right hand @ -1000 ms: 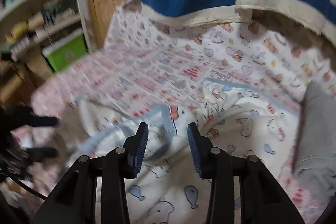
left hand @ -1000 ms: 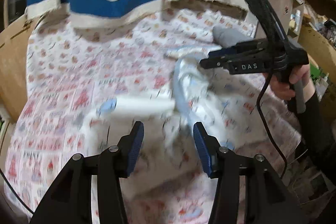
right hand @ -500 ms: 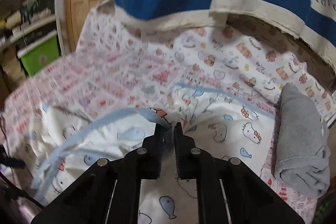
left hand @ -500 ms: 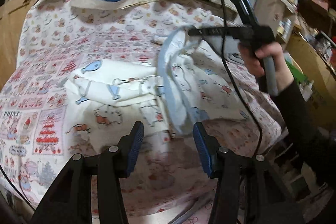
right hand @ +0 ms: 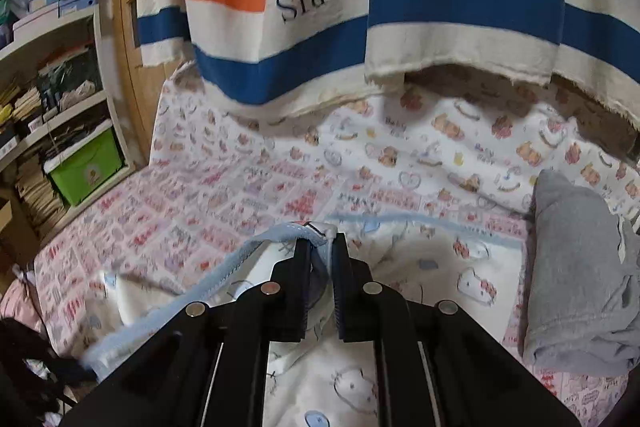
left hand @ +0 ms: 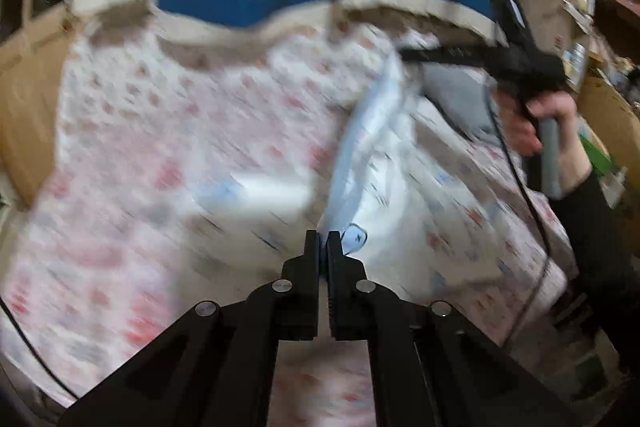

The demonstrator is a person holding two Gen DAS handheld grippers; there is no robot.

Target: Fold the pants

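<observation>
Presently, items on record:
Left claw: fingers nearly together, pinching the pale-blue waistband at its near end.
Right claw: clamped on the same waistband at the far end; hand on the grip.
Pants: white, cartoon print, lifted at the waist, legs trailing onto the bed.
Key relation: waistband runs taut between the claws, long axis from left claw up and away toward right claw; body of pants hangs to the right claw's side.
Judgement: spread flat next; left-wrist view is blurred.
Nearby: grey garment; striped towel.
</observation>
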